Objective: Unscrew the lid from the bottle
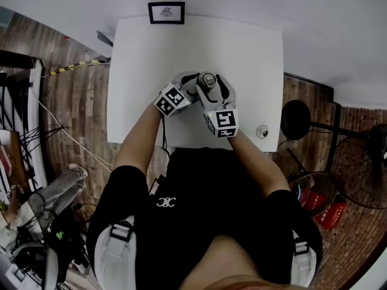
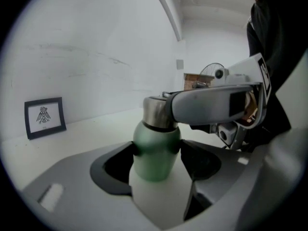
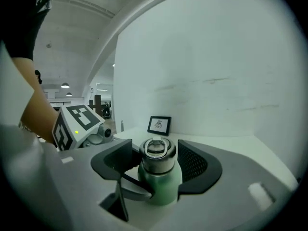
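A green bottle [image 2: 155,155] with a steel lid [image 3: 157,154] stands upright on the white table [image 1: 181,47], near its front middle. My left gripper [image 2: 156,160] is shut on the green body, with a pad pressed against each side. In the head view the bottle's lid [image 1: 207,80] shows between both grippers. My right gripper [image 3: 157,161] comes in from the front right, its jaws on either side of the lid and spread wide. A thin gap shows at the right pad, so it is open. One right finger [image 2: 211,105] crosses the lid in the left gripper view.
A small framed picture [image 1: 166,12] stands at the table's far edge. A small round white object [image 1: 262,131] lies near the front right corner. A dark round fan base [image 1: 296,118] sits on the floor right of the table. The person's body presses against the front edge.
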The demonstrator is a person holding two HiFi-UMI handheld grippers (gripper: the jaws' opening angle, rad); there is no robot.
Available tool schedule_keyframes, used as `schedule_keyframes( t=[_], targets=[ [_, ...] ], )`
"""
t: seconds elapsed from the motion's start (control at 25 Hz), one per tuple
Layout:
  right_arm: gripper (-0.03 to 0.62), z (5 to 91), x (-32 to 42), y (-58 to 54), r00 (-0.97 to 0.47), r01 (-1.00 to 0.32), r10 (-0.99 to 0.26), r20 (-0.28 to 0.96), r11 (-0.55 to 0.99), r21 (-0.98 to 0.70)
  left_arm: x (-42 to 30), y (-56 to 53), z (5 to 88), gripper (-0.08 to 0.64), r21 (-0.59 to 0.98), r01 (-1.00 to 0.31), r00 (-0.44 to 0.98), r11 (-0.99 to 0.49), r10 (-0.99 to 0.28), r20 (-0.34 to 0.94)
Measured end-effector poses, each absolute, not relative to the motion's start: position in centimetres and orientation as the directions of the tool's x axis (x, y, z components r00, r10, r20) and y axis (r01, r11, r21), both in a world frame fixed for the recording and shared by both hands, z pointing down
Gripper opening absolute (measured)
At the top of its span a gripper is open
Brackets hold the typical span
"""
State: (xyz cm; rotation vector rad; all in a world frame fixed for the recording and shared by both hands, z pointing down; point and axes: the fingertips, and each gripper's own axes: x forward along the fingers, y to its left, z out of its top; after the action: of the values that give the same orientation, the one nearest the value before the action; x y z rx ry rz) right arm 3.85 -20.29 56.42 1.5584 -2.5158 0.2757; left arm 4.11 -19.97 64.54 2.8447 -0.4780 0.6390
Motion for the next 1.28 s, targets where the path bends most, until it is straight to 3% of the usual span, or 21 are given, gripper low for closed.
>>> schedule_keyframes(
  t=[0.2,0.48,0.64,0.84,1.12,1.28],
  targets=[
    [0.236,56.7,4.1,-20.7,-0.402,-0.914,-0.879,0.254,0.404,-0.049,4.1,-20.0,64.6,0.362,0.111,-0.356,0.851,-0.928,-0.273,0.448],
    [0.235,56.8,4.0,-20.7,-0.571,-0.812,-0.774,0.274,0.581,-0.054,4.1,-19.9,64.8,0.361,0.107,-0.354,0.851,-0.929,-0.273,0.448],
    [0.235,56.7,3.8,-20.7,-0.73,-0.655,-0.613,0.302,0.754,-0.054,4.1,-20.1,64.6,0.361,0.105,-0.35,0.853,-0.931,-0.27,0.447],
    [0.235,57.5,3.6,-20.7,-0.86,-0.369,-0.332,0.388,0.929,-0.024,4.4,-20.3,65.0,0.36,0.107,-0.348,0.852,-0.931,-0.267,0.451],
    [0.235,57.2,3.1,-19.7,-0.855,-0.011,0.014,0.518,0.999,-0.045,4.2,-19.7,64.3,0.36,0.1,-0.345,0.852,-0.933,-0.267,0.45],
    [0.235,57.4,3.0,-19.5,-0.804,0.072,0.091,0.587,0.996,-0.055,4.1,-19.6,64.1,0.36,0.096,-0.338,0.854,-0.936,-0.262,0.449]
  ],
)
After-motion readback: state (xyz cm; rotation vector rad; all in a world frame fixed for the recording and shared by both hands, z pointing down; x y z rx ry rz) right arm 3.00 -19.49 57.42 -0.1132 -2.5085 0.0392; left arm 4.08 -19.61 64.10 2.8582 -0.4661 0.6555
